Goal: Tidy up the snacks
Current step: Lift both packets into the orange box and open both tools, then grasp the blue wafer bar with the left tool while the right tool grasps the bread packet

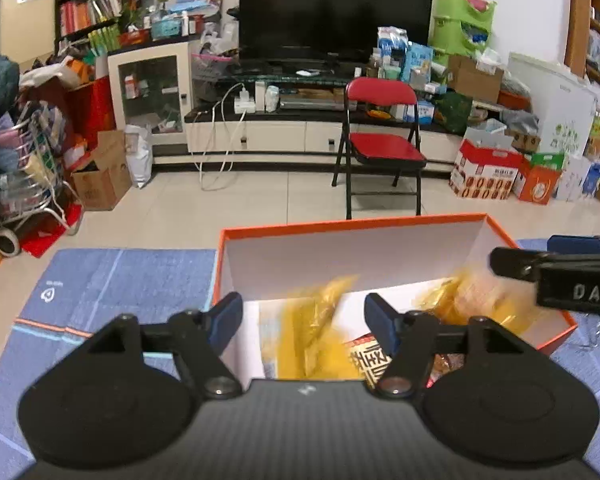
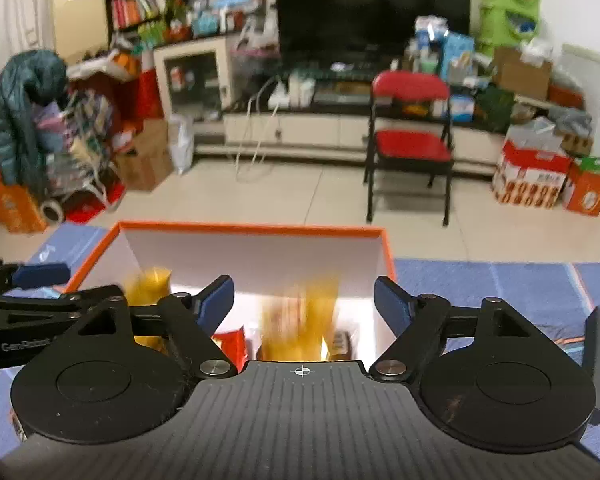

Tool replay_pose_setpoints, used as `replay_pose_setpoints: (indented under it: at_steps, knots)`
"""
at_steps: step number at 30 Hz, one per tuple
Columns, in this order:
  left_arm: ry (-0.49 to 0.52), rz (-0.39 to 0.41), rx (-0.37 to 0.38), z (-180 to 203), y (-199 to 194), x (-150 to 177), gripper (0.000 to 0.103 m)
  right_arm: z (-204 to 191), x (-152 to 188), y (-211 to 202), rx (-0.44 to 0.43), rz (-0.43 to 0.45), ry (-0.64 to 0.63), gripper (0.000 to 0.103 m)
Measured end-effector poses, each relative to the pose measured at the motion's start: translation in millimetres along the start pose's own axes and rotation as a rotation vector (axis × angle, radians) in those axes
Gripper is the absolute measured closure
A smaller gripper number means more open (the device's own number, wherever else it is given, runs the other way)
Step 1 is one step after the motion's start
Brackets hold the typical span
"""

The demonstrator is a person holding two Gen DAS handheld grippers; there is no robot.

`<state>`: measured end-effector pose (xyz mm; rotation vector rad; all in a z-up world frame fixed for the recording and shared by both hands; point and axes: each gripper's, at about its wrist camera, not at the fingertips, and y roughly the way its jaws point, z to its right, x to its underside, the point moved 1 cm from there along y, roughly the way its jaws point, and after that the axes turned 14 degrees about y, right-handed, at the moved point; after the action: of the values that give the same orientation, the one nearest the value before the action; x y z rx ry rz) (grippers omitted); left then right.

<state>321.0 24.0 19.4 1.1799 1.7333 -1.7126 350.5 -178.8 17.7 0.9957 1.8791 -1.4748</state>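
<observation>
Both claws hang over the orange-rimmed white cardboard box (image 1: pixel 340 256), which sits on a blue mat (image 1: pixel 112 284) w/ a small white logo, unreadable. Left gripper (image 1: pixel 304 316): jaws apart, released, nothing pressed btwn the blue pads; a blurred yellow plastic snack bag (image 1: pixel 312 320) shows in the gap, inside the box. Right gripper (image 2: pixel 304 300): also released, pads wide, another blurred yellow snack bag (image 2: pixel 300 320) seen btwn them, down in the box. More snacks in the box: a red-and-cream packet w/ large dark characters (image 1: pixel 366 360), not legible, and a red pouch (image 2: pixel 232 342). Right gripper's arm in the left view reads "DAS…"; left gripper's arm in the right view reads "GenRobot". Background: red folding chair (image 1: pixel 384 128), black TV (image 1: pixel 336 8).
</observation>
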Motion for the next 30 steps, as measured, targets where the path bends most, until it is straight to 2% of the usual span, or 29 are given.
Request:
replay_pose_setpoints:
  at_steps: [4,7,11,15,17,19,22,25,28,30]
  knots:
    - [0.010,0.084,-0.001,-7.3,-47.8,3.3,0.031,10.9,7.9,-47.8,-0.032,0.068,0.006,0.039]
    - [0.008,0.131,-0.013,-11.0,-93.9,20.9,0.024,18.9,33.4,-98.5,-0.076,0.106,-0.026,0.035]
    - [-0.014,0.124,-0.032,-5.5,-139.4,69.2,0.007,27.3,98.3,-163.5,-0.146,0.109,-0.088,0.035]
    - [-0.061,0.080,-0.031,12.4,-168.0,120.6,0.008,31.0,173.6,-209.7,-0.200,0.089,-0.208,0.035]
    - [-0.076,0.053,-0.025,24.7,-176.4,141.7,0.008,33.7,208.1,-225.2,-0.259,0.046,-0.265,0.035]
    - [-0.063,0.024,-0.037,39.3,-179.9,161.5,0.007,35.0,230.8,-231.8,-0.344,-0.008,-0.331,0.036]
    - [-0.056,-0.026,-0.030,55.1,-172.4,175.7,0.007,30.2,254.1,-231.2,-0.386,-0.082,-0.485,0.042]
    - [-0.062,-0.072,-0.079,62.9,-164.7,183.6,0.007,39.5,258.5,-221.0,-0.416,-0.143,-0.468,0.047]
    - [0.002,-0.078,-0.072,76.9,-156.3,186.5,0.007,45.2,258.1,-214.0,-0.435,-0.159,-0.463,0.048]
    - [0.045,-0.086,-0.097,84.3,-150.3,188.0,0.007,45.6,260.3,-211.9,-0.437,-0.160,-0.486,0.048]
